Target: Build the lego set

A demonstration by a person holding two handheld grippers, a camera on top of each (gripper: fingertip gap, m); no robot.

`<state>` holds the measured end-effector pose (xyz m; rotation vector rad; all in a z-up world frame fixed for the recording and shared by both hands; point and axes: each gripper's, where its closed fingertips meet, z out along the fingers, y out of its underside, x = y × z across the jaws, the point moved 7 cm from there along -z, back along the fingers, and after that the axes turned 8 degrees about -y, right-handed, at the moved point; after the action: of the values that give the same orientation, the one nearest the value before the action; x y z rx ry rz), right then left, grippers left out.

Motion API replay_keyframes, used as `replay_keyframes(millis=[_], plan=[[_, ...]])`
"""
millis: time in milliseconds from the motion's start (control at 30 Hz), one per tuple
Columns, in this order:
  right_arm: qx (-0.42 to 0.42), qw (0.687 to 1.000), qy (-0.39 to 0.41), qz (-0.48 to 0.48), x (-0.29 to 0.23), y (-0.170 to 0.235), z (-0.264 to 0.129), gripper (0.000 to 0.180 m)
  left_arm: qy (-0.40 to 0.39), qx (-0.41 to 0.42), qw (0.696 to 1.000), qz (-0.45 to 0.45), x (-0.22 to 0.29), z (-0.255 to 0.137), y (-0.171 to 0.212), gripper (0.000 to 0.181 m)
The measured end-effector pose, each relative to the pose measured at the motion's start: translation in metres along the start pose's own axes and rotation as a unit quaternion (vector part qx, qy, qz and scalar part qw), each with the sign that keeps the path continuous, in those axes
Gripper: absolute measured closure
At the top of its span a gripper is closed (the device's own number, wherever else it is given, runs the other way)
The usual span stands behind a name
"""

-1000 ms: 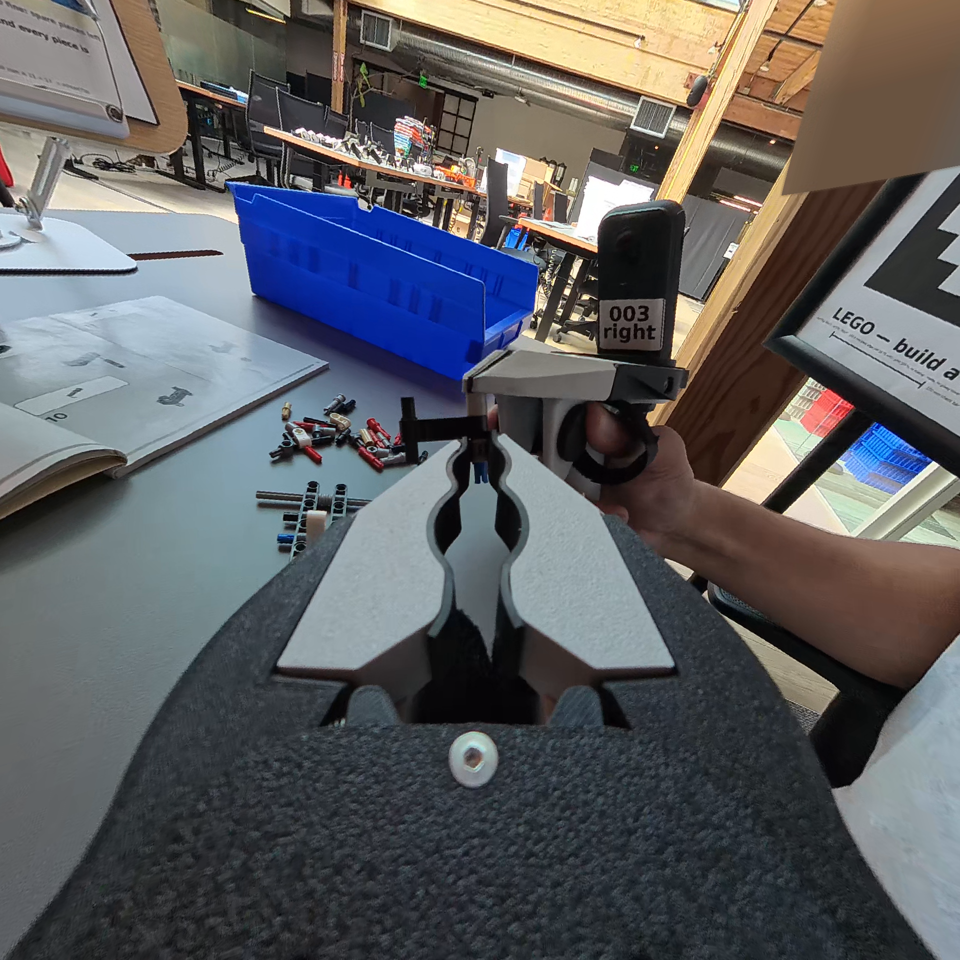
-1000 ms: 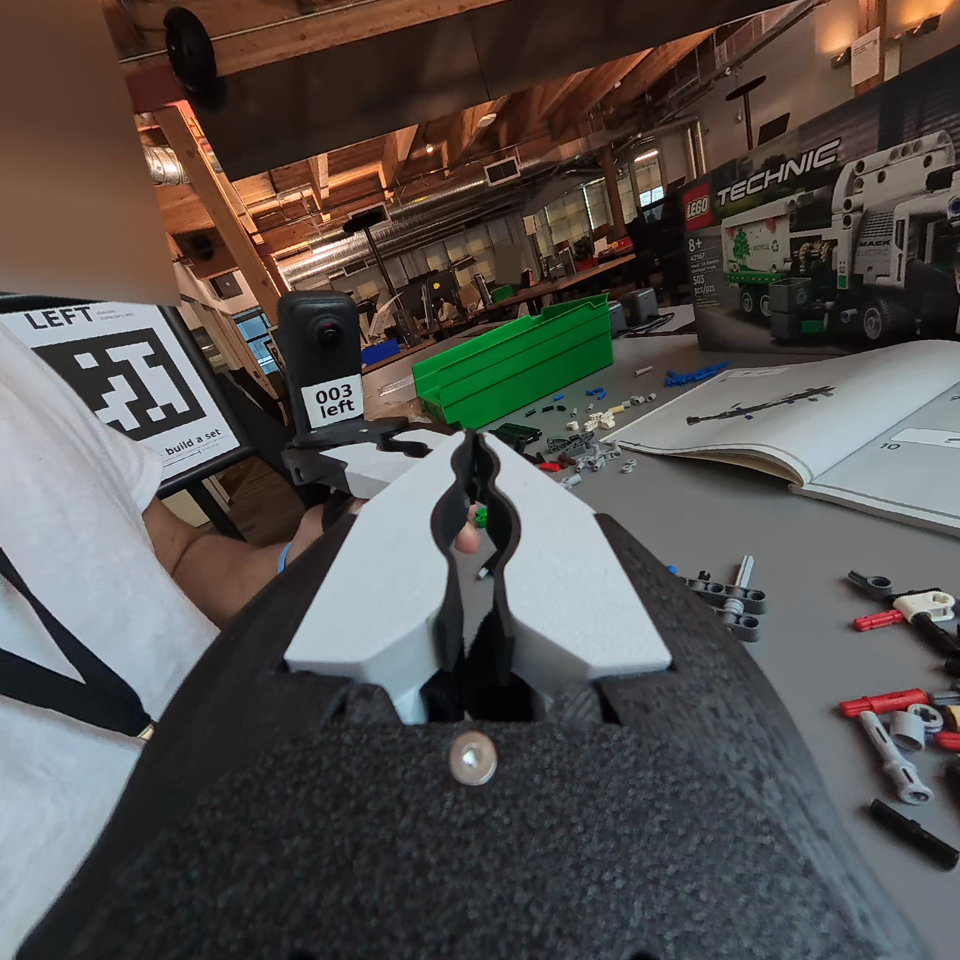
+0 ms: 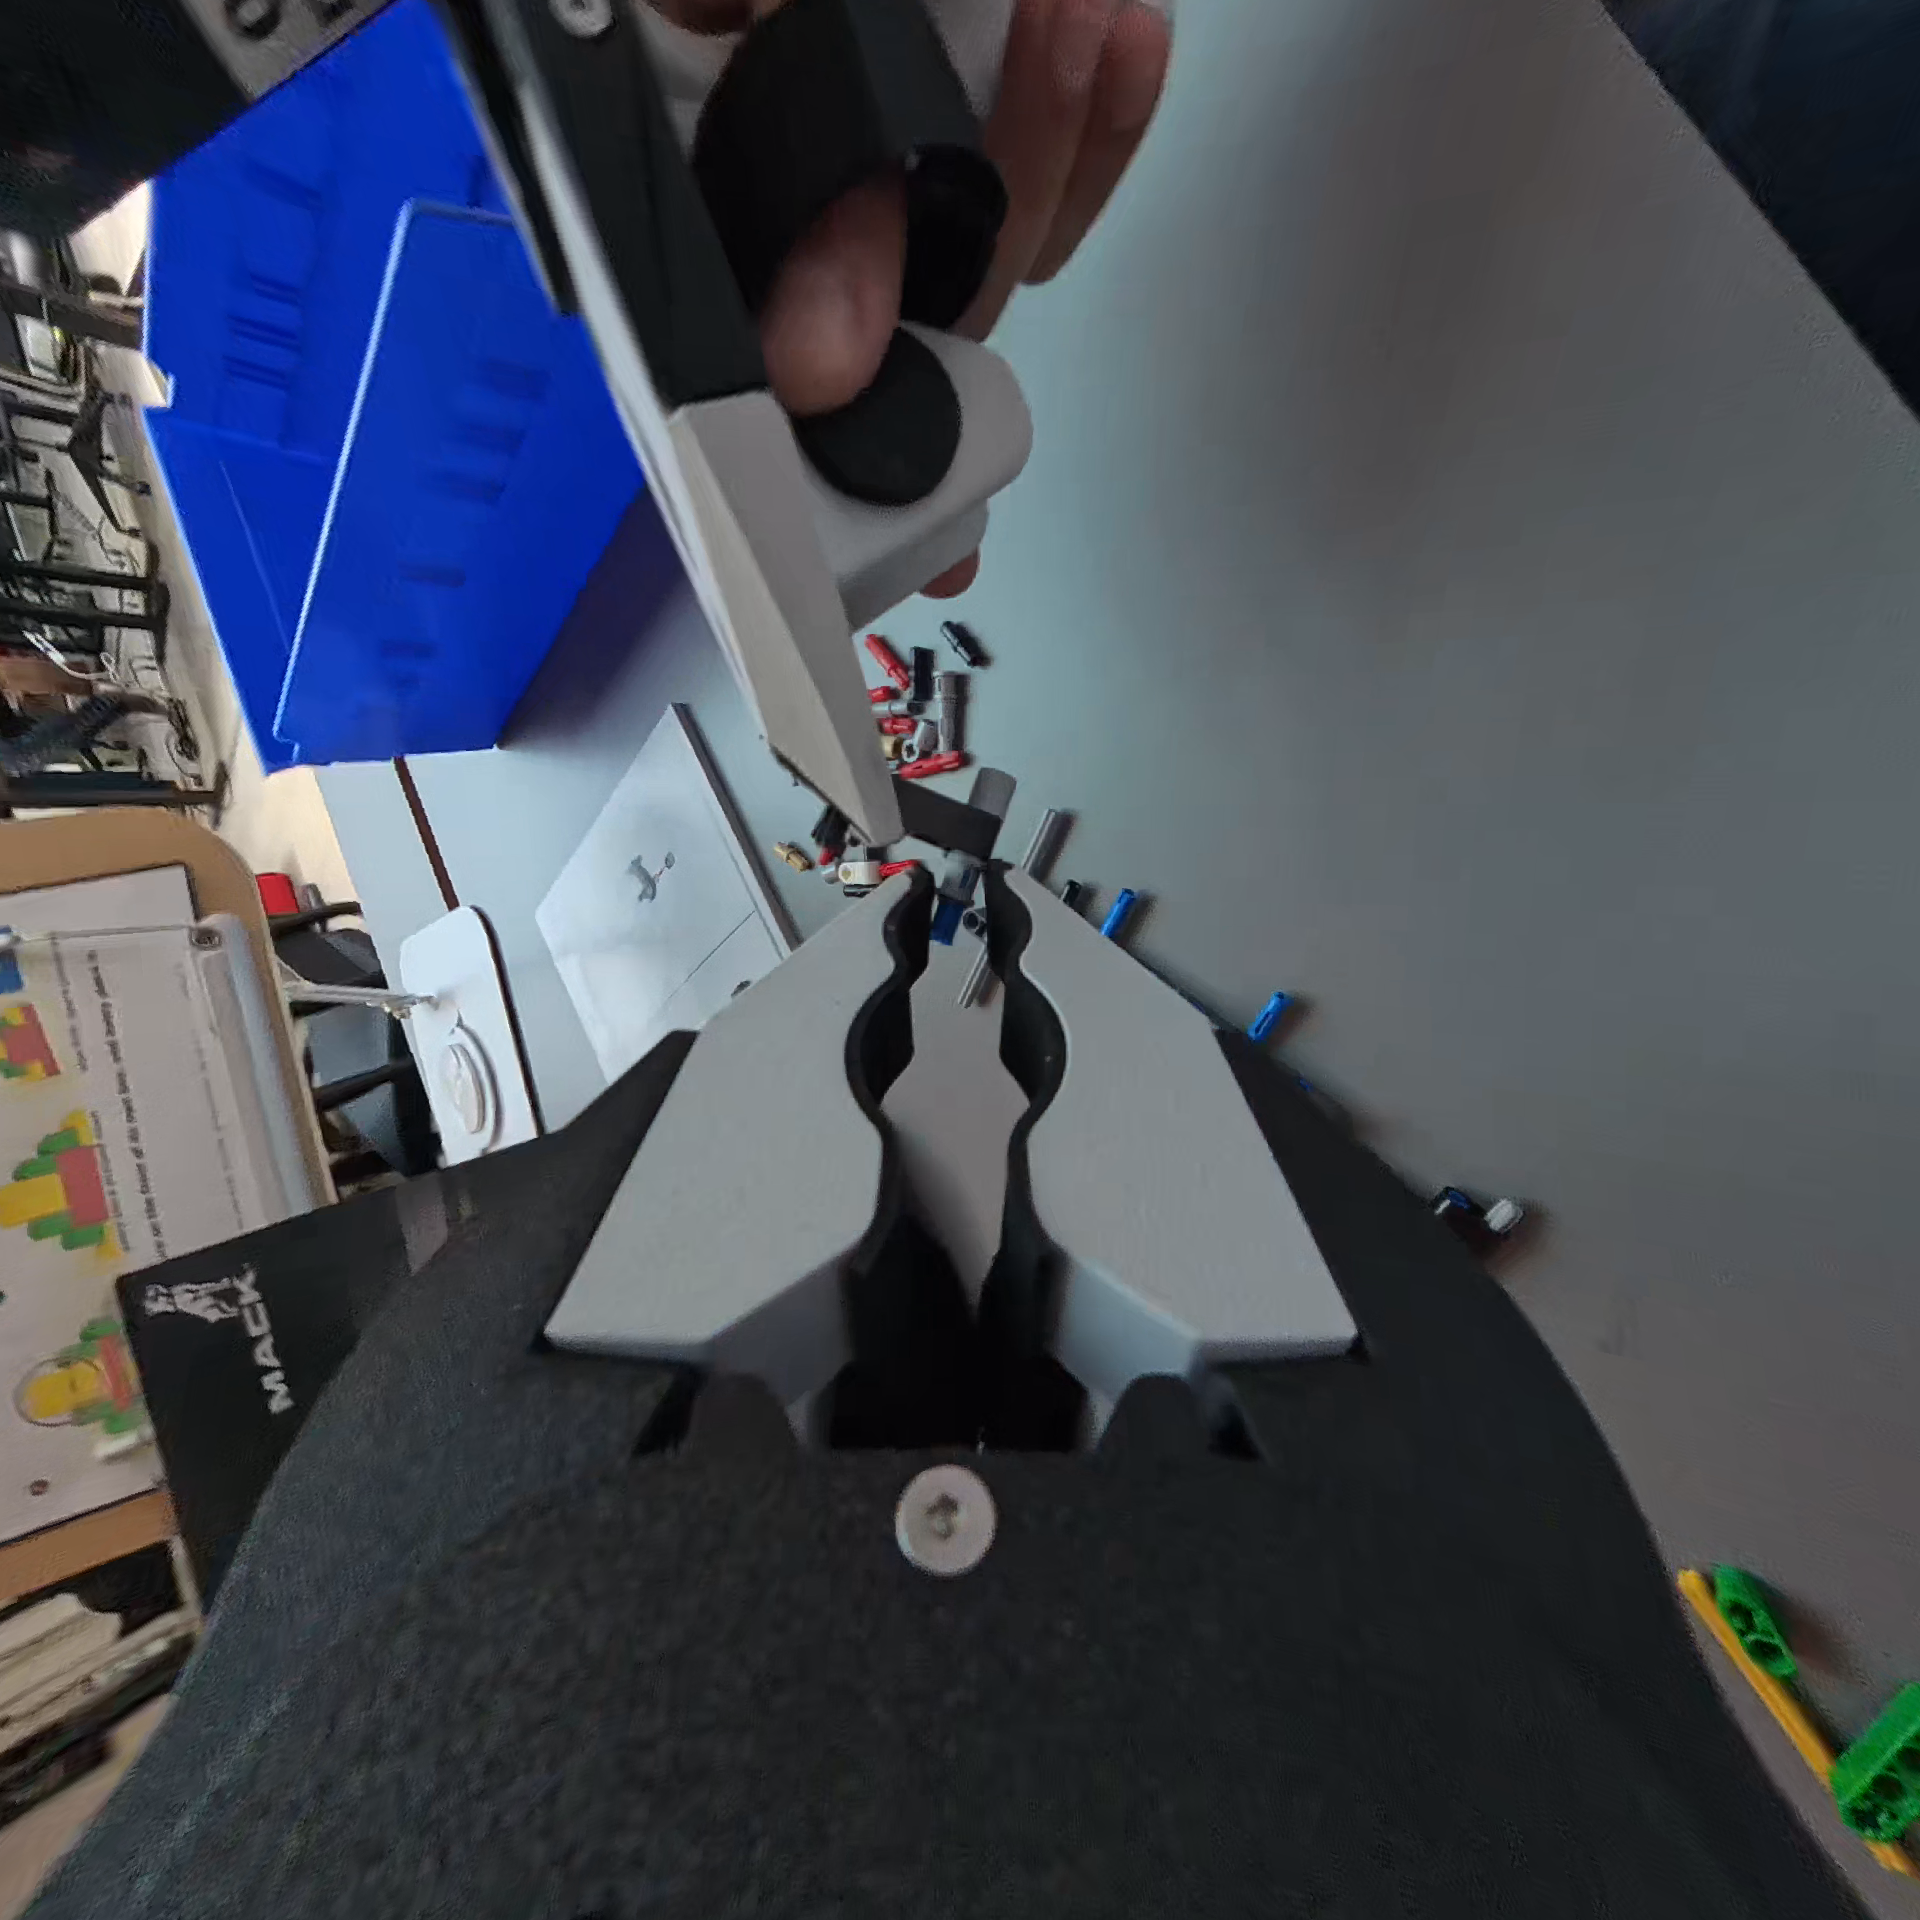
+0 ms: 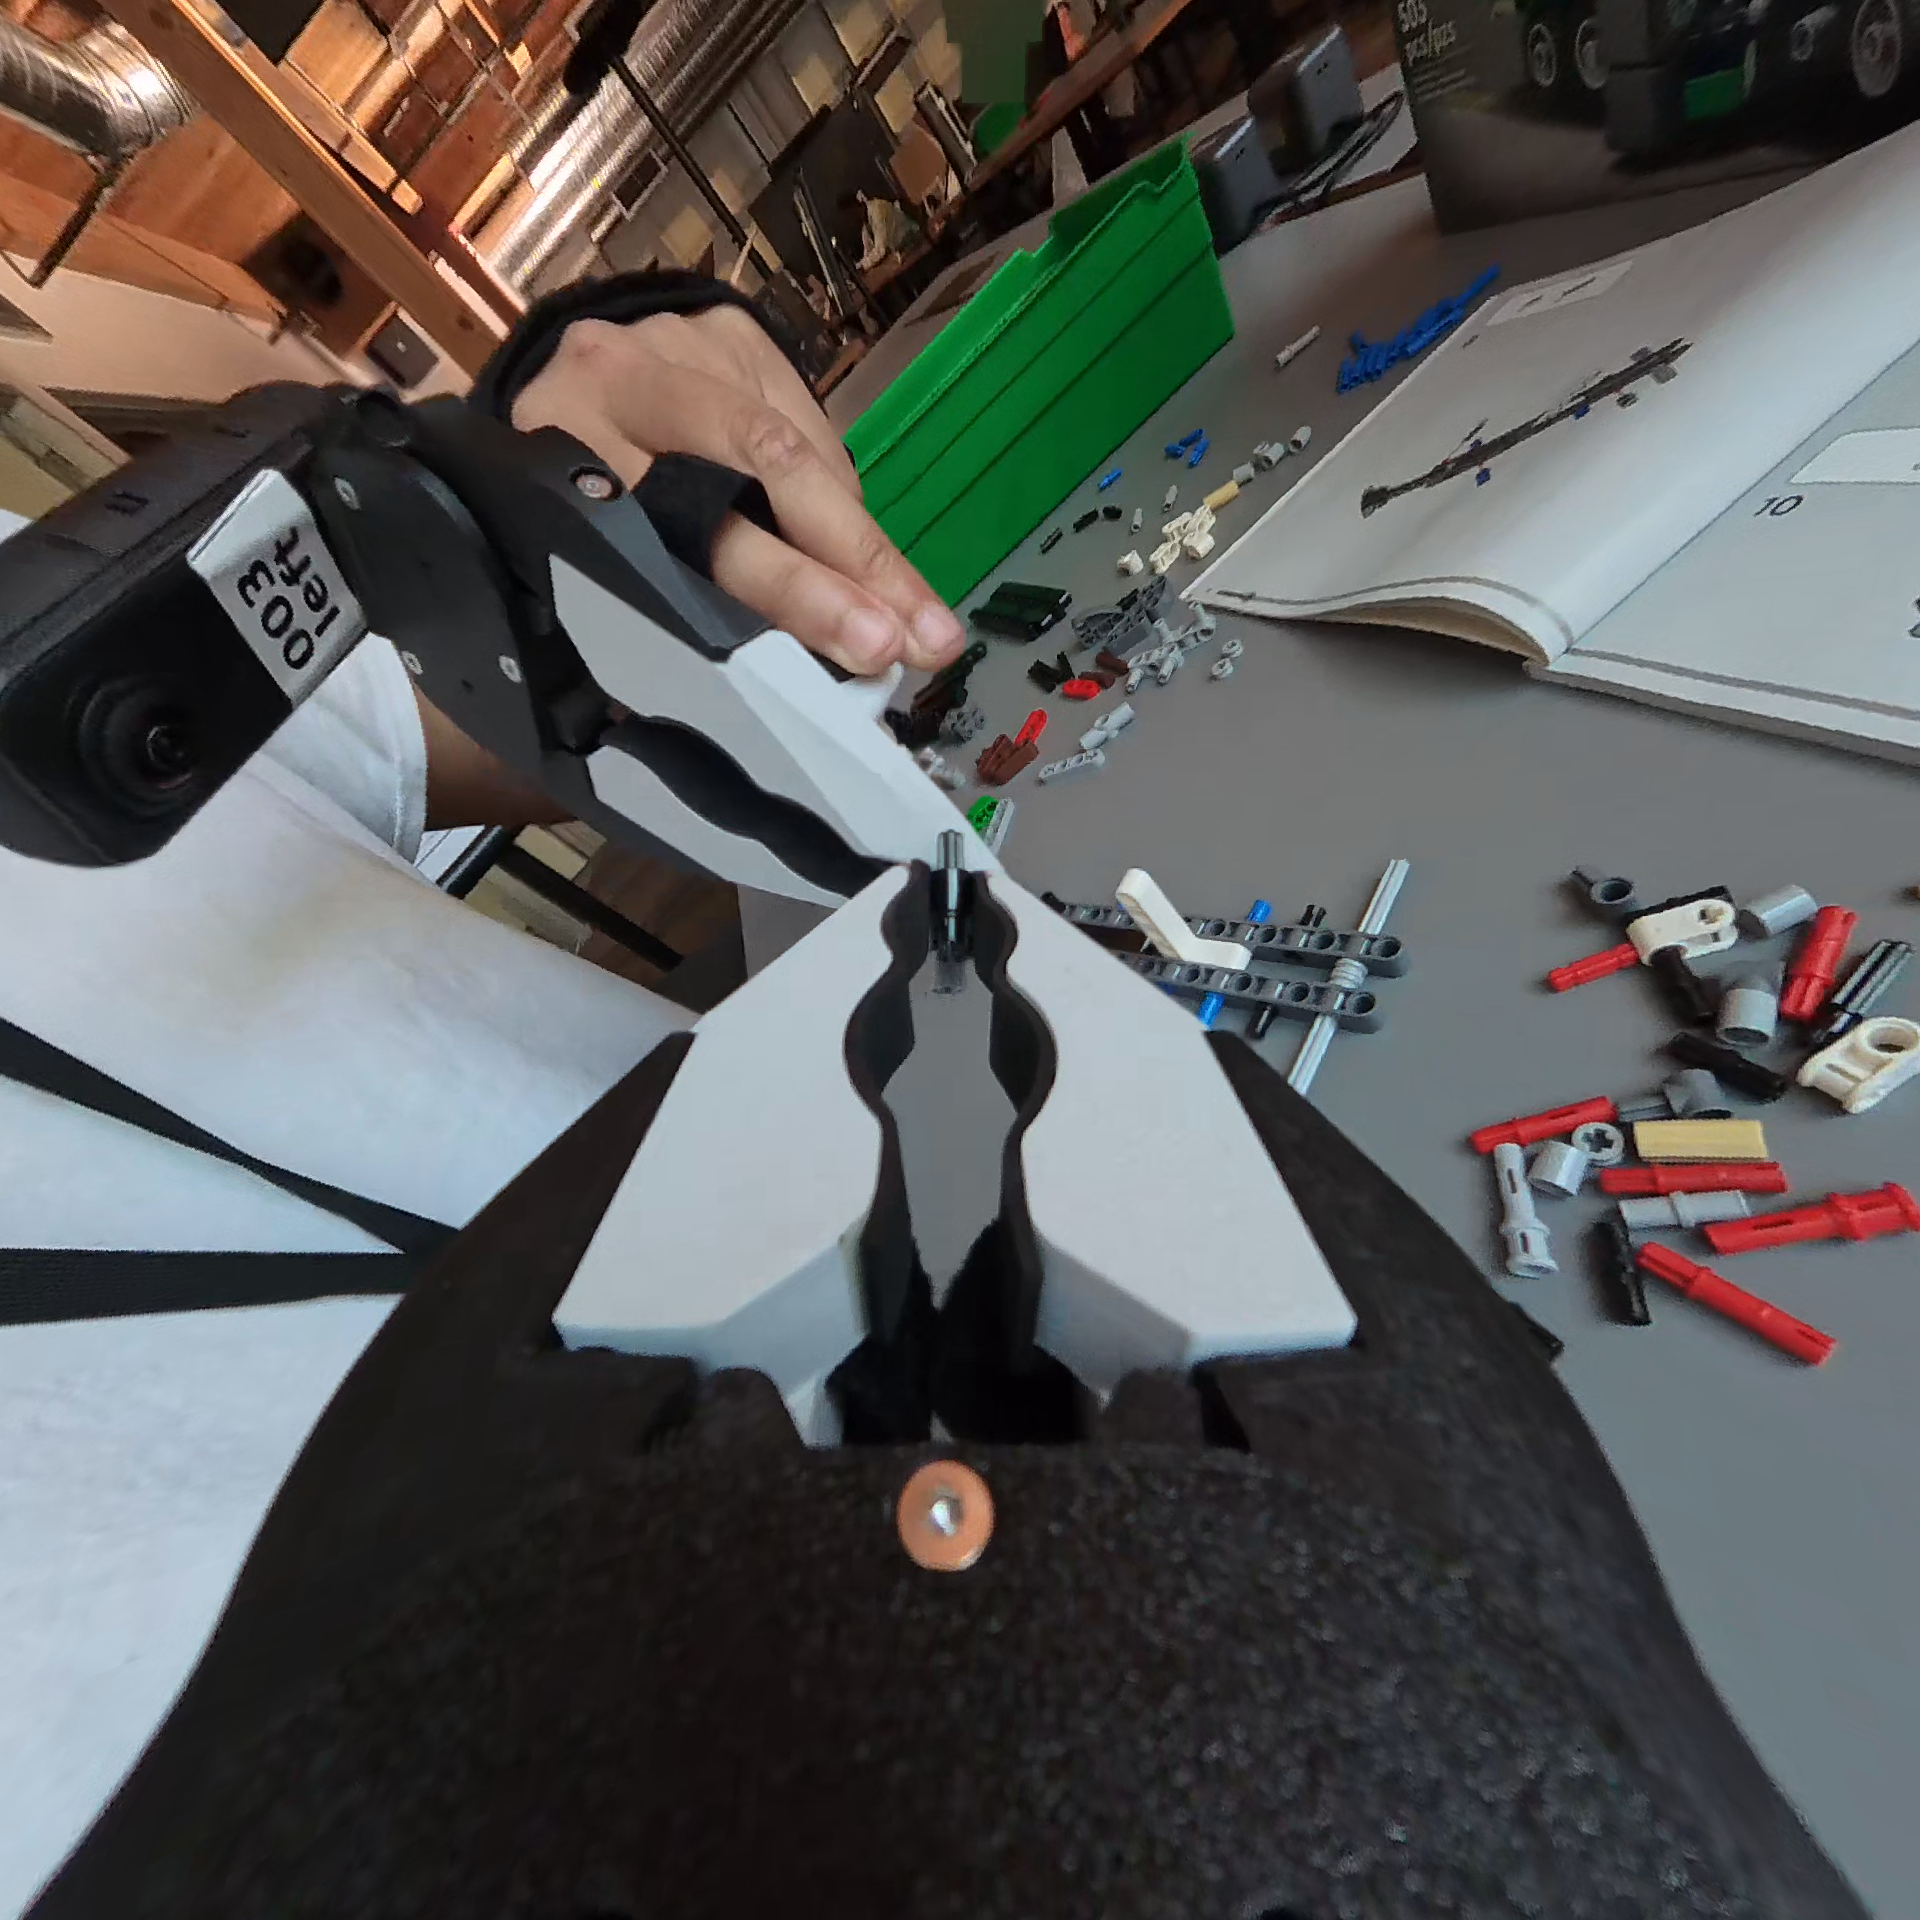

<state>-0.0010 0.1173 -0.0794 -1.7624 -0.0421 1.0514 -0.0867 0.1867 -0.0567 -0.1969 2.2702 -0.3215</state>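
Observation:
My right gripper (image 4: 948, 883) is shut on a short black pin (image 4: 948, 906) that sticks out past its tips. My left gripper (image 3: 956, 896) is nearly closed, with a small blue-and-black piece (image 3: 945, 921) between its tips. The two grippers meet tip to tip above the table. In the left wrist view the right gripper (image 3: 883, 831) comes in from above with its black piece (image 3: 948, 821). In the right wrist view the left gripper (image 4: 883, 860) comes in from the left. A part-built grey beam frame with a white lever (image 4: 1247, 956) lies just right of the tips.
Loose red, grey, black and white pins (image 4: 1714, 1174) lie at the right, and more small parts (image 4: 1122, 665) lie farther back. An open instruction booklet (image 4: 1662, 540), a green bin (image 4: 1060, 395) and the set's box (image 4: 1662, 83) stand behind. A blue bin (image 3: 416, 468) and green pieces (image 3: 1756, 1631) show in the left wrist view. Less than 4 cm separates the two grippers' tips.
Both grippers have rolled and tipped down toward the table, the left one onto its side. Their tips still meet. The right gripper's black pin now shows clearly.

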Motion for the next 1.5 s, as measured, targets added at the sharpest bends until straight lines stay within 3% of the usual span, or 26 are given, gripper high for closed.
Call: replay_keyframes(millis=[167, 400, 533, 833, 1133, 1300, 1500], plan=[[0.096, 0.995, -0.003, 0.006, 0.009, -0.010, -0.018, 0.174, -0.006, 0.055, 0.976, -0.213, -0.031, -0.002, 0.014, 0.165], [0.232, 0.971, -0.048, -0.010, 0.013, -0.022, -0.023, 0.174, 0.026, 0.196, 0.825, -0.529, -0.048, 0.007, 0.040, 0.159], [0.268, 0.960, -0.051, -0.059, 0.015, -0.020, -0.025, 0.174, 0.058, 0.255, 0.764, -0.590, -0.046, 0.015, 0.041, 0.163], [0.311, 0.948, -0.056, -0.029, 0.025, -0.022, -0.036, 0.175, 0.080, 0.290, 0.709, -0.638, -0.049, 0.034, 0.034, 0.170], [0.289, 0.957, -0.024, -0.020, 0.030, -0.016, -0.035, 0.174, 0.077, 0.295, 0.695, -0.651, -0.049, 0.035, 0.029, 0.168], [0.280, 0.959, -0.027, -0.036, 0.024, -0.015, -0.033, 0.174, 0.048, 0.273, 0.721, -0.635, -0.046, 0.032, 0.024, 0.175], [0.269, 0.961, -0.040, -0.036, 0.020, -0.013, -0.029, 0.174, 0.022, 0.261, 0.730, -0.631, -0.041, 0.019, 0.023, 0.174]])
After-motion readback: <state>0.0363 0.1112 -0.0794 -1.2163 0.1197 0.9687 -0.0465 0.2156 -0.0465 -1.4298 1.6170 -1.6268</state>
